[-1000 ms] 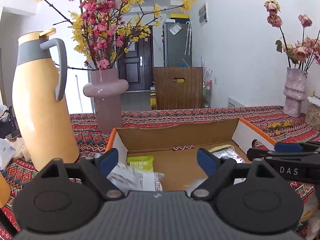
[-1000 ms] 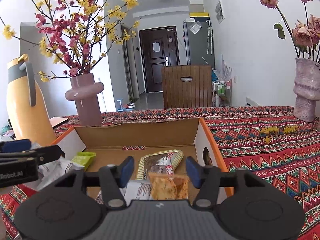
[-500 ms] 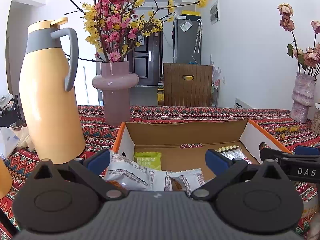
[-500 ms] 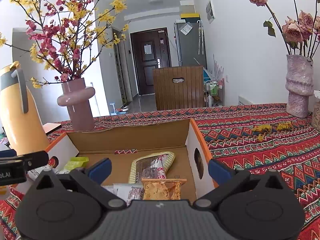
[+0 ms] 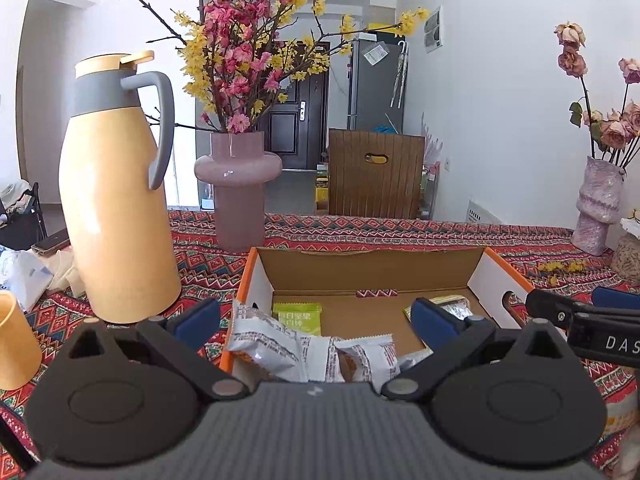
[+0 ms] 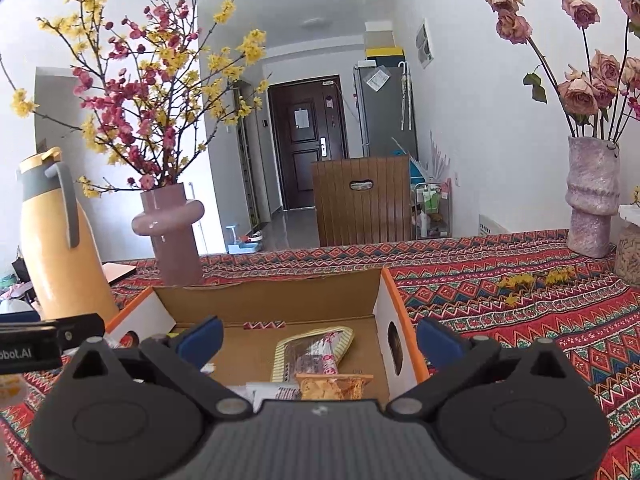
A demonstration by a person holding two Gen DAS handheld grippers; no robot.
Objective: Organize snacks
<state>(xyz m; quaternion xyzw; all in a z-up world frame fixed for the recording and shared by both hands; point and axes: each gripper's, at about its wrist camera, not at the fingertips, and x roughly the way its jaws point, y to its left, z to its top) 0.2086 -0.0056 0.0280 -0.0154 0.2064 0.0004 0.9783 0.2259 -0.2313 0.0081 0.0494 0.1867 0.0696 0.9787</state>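
An open cardboard box with orange rims (image 5: 460, 264) (image 6: 280, 300) sits on the patterned tablecloth and holds snack packets. In the left wrist view I see a green packet (image 5: 298, 317), white packets (image 5: 280, 346) at the near edge and a striped packet (image 5: 454, 304). In the right wrist view I see the striped packet (image 6: 316, 352) and an orange snack packet (image 6: 332, 388). My left gripper (image 5: 316, 320) is open and empty above the box's near left side. My right gripper (image 6: 318, 338) is open and empty above its near right side.
A tall yellow thermos (image 5: 116, 200) and a pink vase with blossom branches (image 5: 238, 196) stand left of the box. A yellow cup (image 5: 16, 344) is at the far left. A rough pink vase with dried roses (image 6: 592, 200) stands at the right. A wooden chair back (image 5: 376, 172) stands behind the table.
Both grippers have opened, let go of their packets into the box and pulled back and up. The white packets and the orange packet now lie at the box's near edge.
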